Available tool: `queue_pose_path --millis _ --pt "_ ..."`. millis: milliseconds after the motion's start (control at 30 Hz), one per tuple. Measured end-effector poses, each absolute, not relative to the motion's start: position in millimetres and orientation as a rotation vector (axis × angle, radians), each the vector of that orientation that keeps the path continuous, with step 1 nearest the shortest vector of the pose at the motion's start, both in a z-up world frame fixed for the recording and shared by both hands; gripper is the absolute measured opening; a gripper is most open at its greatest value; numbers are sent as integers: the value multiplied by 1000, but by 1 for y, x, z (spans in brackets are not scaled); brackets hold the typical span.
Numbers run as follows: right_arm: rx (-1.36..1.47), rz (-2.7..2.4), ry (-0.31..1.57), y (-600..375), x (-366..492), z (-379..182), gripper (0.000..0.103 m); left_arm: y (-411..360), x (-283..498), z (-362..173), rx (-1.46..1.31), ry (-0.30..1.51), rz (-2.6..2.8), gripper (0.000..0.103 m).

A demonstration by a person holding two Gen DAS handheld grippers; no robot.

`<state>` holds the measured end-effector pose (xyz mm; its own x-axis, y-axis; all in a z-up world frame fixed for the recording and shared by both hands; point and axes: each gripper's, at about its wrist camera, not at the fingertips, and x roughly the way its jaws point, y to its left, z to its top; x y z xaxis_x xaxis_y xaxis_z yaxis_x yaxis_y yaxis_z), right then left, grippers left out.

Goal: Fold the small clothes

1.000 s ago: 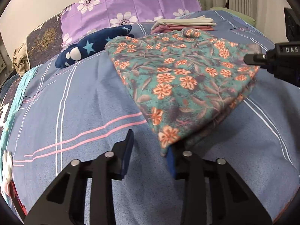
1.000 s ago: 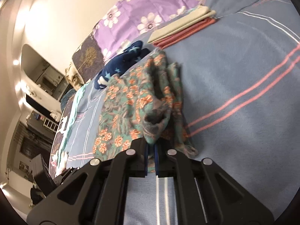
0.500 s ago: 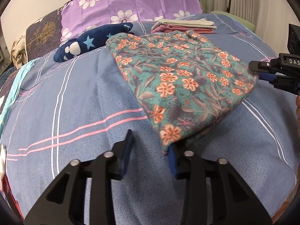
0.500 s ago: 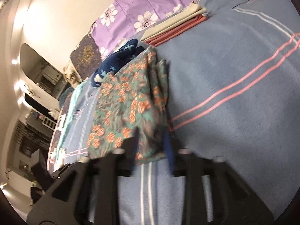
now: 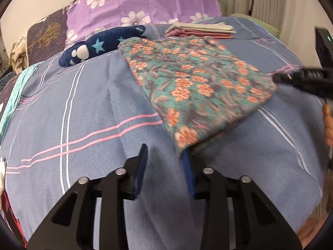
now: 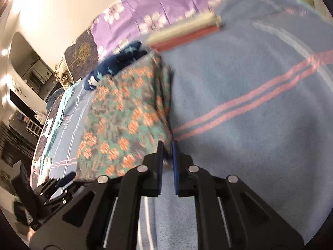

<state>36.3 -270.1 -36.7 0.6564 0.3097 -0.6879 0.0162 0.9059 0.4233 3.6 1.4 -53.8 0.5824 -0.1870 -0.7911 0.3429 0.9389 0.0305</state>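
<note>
A teal garment with orange flowers [image 5: 193,83] lies folded flat on the blue bed cover [image 5: 83,108]. My left gripper [image 5: 164,158] is open, with the garment's near corner resting against its right finger. My right gripper [image 6: 167,145] has its jaws nearly closed on the garment's near right corner [image 6: 164,133]; the view is blurred. The right gripper also shows at the right edge of the left wrist view [image 5: 299,81]. The garment fills the left middle of the right wrist view [image 6: 124,120].
A folded stack of beige and pink clothes [image 5: 199,30] lies at the back of the bed. A navy star-print item [image 5: 100,45] lies at back left, before purple floral pillows [image 5: 143,4]. The left gripper shows at the lower left of the right wrist view [image 6: 56,187].
The right gripper let go of the bunched garment half a second ago, then closed again at its near right corner. The garment now lies flatter. The left gripper stayed open.
</note>
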Motion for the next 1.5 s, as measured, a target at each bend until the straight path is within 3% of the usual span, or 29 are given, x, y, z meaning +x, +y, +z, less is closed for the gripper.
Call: queue_pose_path --millis 100,200,300,367,533,667,767,1000,1200,1300,1500 --pt "402 251 803 -260 40 -25 9 3 -10 -40 191 883 -351 20" --pt "404 308 822 -251 48 -30 9 2 -18 -23 153 850 -414 19" --pt "414 266 934 -246 60 -57 9 -7 -12 -12 140 802 -445 19" --pt "456 248 976 -252 61 -75 3 -15 0 -17 151 791 -437 19" --pt "431 275 973 -255 52 -77 2 -22 32 -70 163 924 -406 20" --pt "361 278 988 -249 53 -72 3 -19 29 -66 175 917 -422 21" --pt "463 305 975 -256 60 -60 9 -16 27 -63 156 936 -424 21" --pt "299 316 860 -253 103 -12 9 -13 34 -41 66 887 -437 21" --pt "313 439 908 -237 157 -23 9 -17 53 -47 40 896 -440 28" --pt "231 378 955 -227 177 -43 14 -19 56 -57 74 907 -445 29" --pt "208 269 957 -244 187 -62 0 -23 50 -61 146 879 -489 35"
